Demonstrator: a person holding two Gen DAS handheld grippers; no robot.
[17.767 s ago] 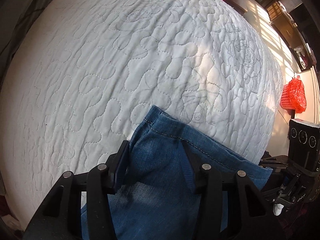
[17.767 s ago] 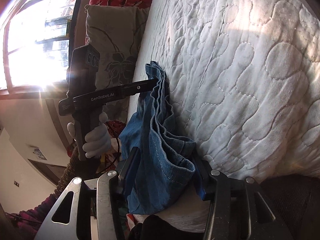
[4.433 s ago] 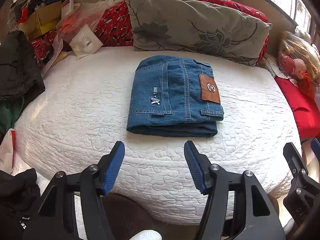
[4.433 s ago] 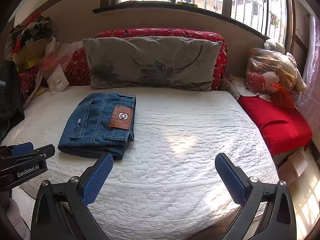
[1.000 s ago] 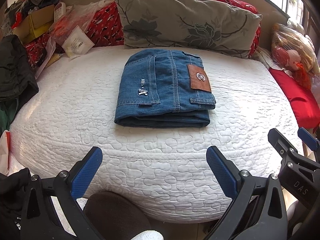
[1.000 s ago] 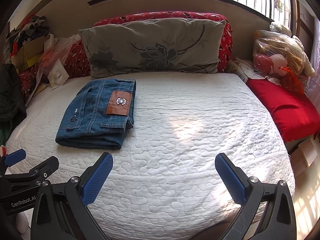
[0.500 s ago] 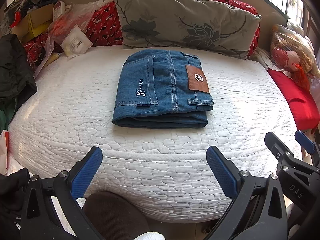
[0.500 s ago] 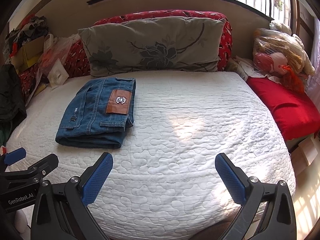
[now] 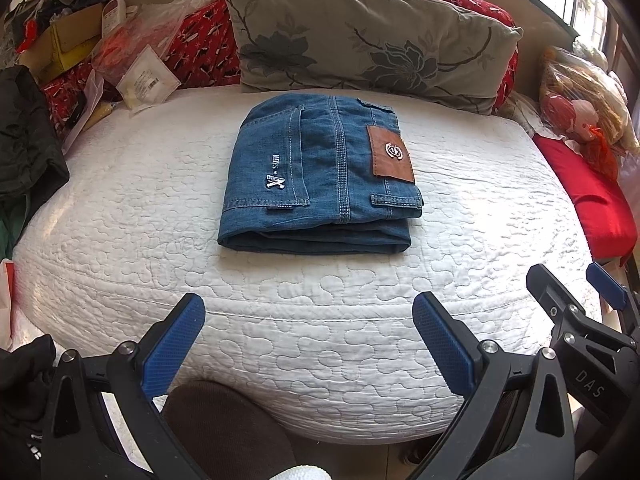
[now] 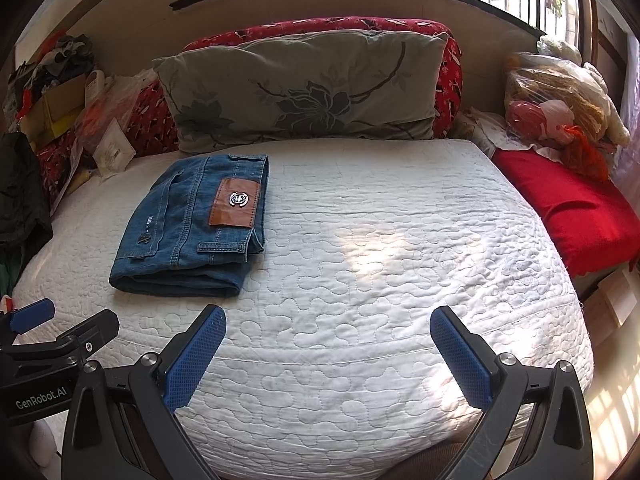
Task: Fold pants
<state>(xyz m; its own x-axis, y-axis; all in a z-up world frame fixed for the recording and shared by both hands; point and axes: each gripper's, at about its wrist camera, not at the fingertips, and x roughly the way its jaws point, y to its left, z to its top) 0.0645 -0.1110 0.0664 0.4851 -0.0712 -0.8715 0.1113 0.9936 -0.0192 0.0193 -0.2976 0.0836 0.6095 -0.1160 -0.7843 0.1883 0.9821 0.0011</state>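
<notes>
On the quilted bed (image 9: 320,320) lie folded pants (image 9: 320,178); both jaws gape empty; only right view shows, perhaps, window bars.

Blue denim pants (image 9: 320,176), folded into a compact, flat rectangular stack of several layers. Back side up: stitched pocket with small white embroidery, brown leather patch (image 9: 391,154) with round emblem, belt loops. Thick fold edge faces the fingers; waistband edge appears to run along the right side. In left wrist view, ahead of and centred between the fingers; in right wrist view (image 10: 196,224), ahead-left of the left finger.
</notes>
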